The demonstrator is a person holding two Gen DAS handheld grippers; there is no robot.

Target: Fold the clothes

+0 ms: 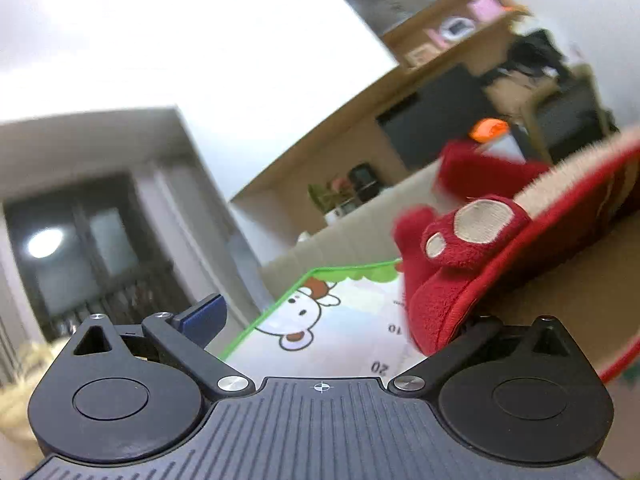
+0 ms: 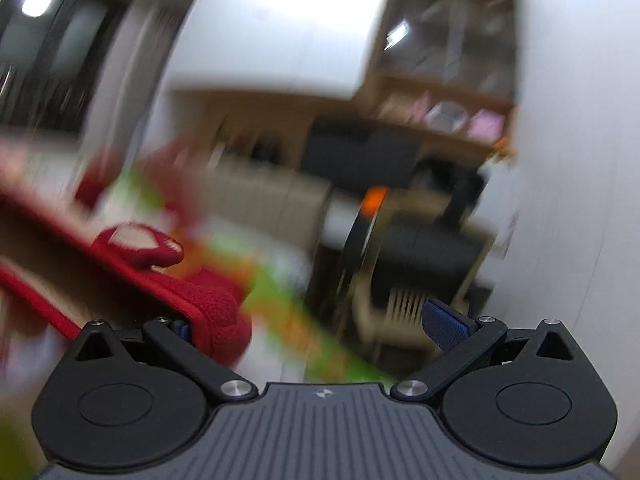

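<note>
A red fleece garment with a cream lining and a paw-shaped mitt hangs at the right of the left wrist view. It drapes over the right finger of my left gripper and hides it. The blue left fingertip stands bare and far off, so the jaws are wide apart. In the blurred right wrist view the same red garment lies against the left finger of my right gripper. The blue pad of its right finger is bare, with the jaws spread wide.
A cartoon play mat with a green border lies below the garment. Behind it are a beige sofa, a wooden shelf with small items, a black screen and a dark window at left.
</note>
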